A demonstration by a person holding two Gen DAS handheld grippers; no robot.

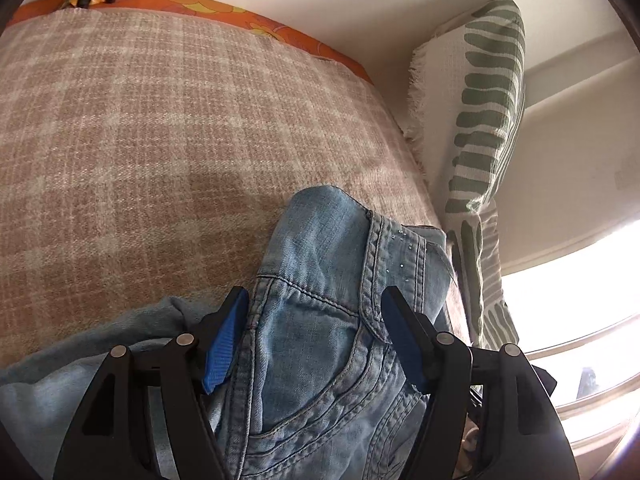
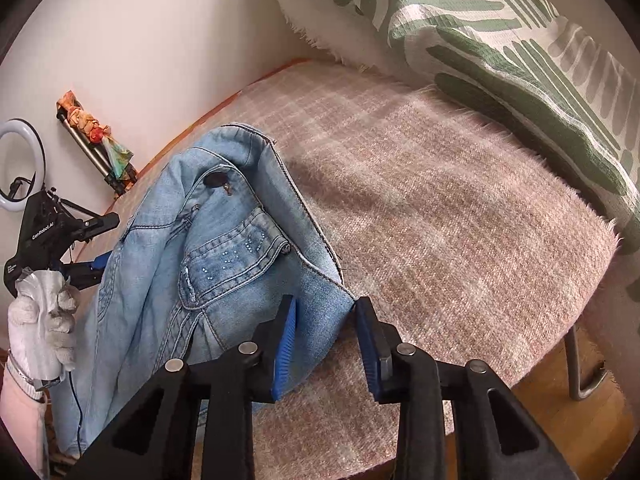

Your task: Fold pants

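Light blue denim pants lie bunched on a pink plaid blanket, waistband and pocket up. My left gripper is open, its blue-padded fingers straddling the waist and pocket area. In the right wrist view the pants drape off the bed's left side. My right gripper is open around the pants' near corner. The left gripper, held by a gloved hand, shows at the far left of that view.
A green-and-white patterned pillow leans against the wall at the blanket's end. A ring light and tripod stand by the wall. An orange sheet edge borders the blanket. A bright window is beside the bed.
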